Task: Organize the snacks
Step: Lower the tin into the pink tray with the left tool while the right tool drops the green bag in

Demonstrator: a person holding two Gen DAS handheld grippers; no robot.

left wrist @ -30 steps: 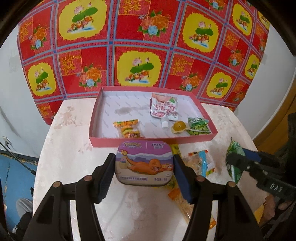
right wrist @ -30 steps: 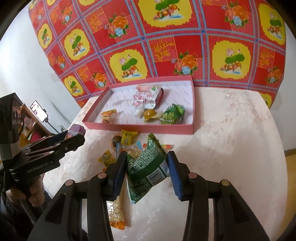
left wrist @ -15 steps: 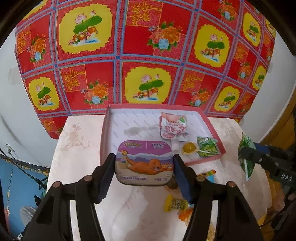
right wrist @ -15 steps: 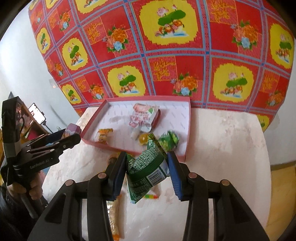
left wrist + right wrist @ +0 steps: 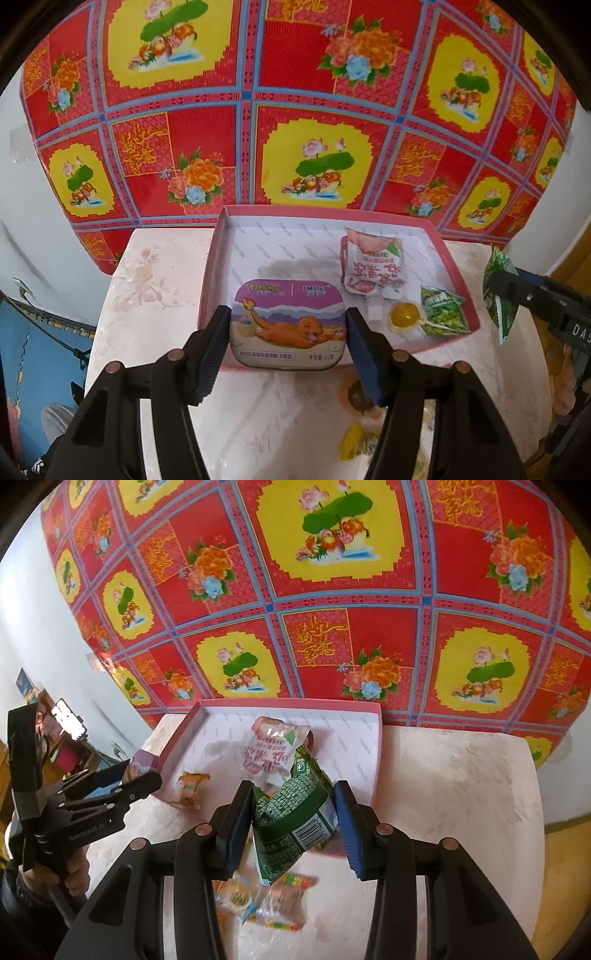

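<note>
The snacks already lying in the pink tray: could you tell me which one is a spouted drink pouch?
The white-and-pink pouch at the tray's far right; its spout points toward the camera. The others there are small wrapped sweets.

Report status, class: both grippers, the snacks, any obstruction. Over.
Left gripper shut on purple mint tin. Right gripper shut on green snack packet. Pink tray ahead, holding pouch. Nothing blocking.
</note>
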